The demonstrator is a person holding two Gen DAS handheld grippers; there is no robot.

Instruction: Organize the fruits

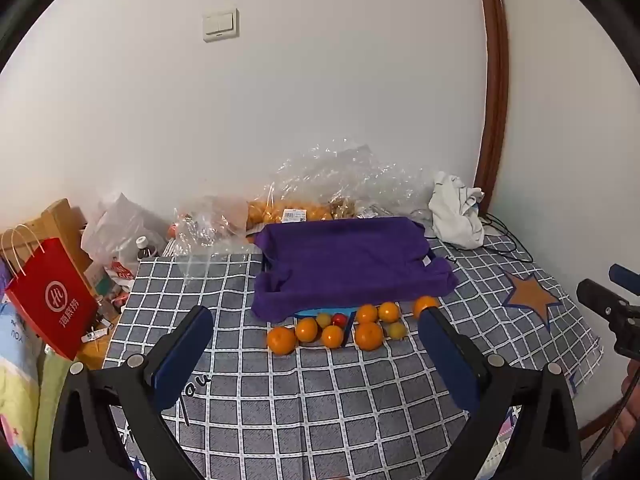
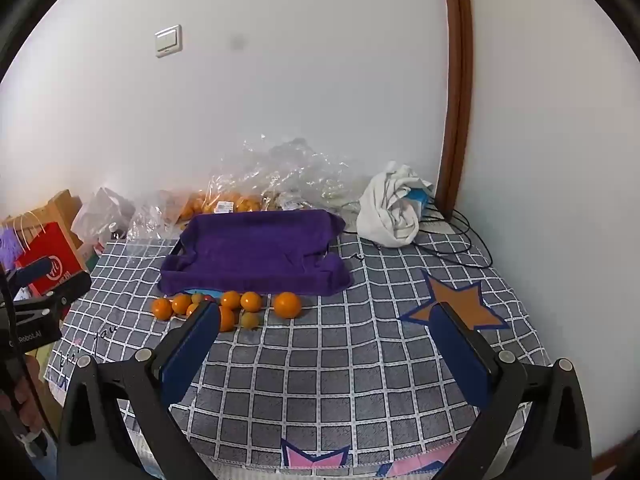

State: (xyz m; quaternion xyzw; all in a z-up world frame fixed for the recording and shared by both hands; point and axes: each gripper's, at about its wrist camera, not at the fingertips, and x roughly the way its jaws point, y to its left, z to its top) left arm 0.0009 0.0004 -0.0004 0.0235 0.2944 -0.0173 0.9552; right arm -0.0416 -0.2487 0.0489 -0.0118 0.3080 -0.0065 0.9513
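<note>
We are hovering over a bed laid with a grey checked cloth (image 1: 320, 392), both tools held short of a loose cluster of fruits (image 1: 340, 328) — oranges (image 1: 368, 336) mixed with a few smaller red and yellowish pieces — lying just in front of the near rim of a tray draped in a purple towel (image 1: 348, 264), roughly midway across the cloth and toward its far edge.

We are judging the main risk to be rolling: the fruits are round, several are touching, and the bedding beneath is probably soft, so a finger nudging one could scatter its neighbours toward the cloth's near edge. One orange (image 2: 287, 305) is sitting apart at the right end of the row and looks the easiest to knock away. The smaller pieces may bruise or slip out of a wide grip. The towel's loose folds could also be snagging a fingertip on the way into the tray.

The left gripper (image 1: 316, 336) is standing with its jaws spread wide, holding nothing and touching nothing. The right gripper (image 2: 328, 332) is doing likewise — fully spread, empty, clear of the fruits and the cloth.
</note>
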